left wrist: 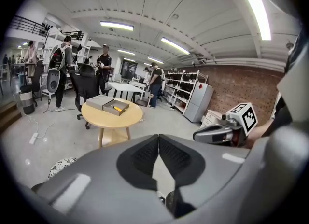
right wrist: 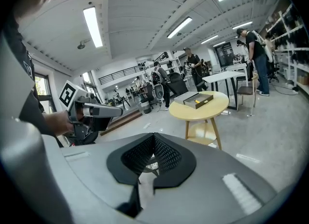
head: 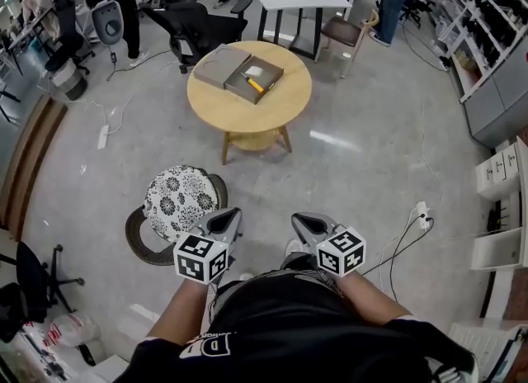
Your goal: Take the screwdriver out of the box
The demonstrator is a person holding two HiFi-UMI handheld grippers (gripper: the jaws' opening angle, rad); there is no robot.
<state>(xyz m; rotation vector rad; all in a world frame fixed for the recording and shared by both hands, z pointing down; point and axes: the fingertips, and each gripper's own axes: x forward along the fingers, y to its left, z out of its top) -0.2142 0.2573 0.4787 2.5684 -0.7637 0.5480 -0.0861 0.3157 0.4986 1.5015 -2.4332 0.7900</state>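
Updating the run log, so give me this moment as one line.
stage: pre-grasp | left gripper: jaws shut, empty | right gripper: jaws shut, empty | screwdriver: lying in open box on round table, untouched

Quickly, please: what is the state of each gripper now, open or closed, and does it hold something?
Left gripper: closed, holding nothing.
Right gripper: closed, holding nothing.

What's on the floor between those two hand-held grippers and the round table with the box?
Mostly bare grey floor, in the head view. A flower-patterned seat stands just left of that path, by the left hand-held gripper.
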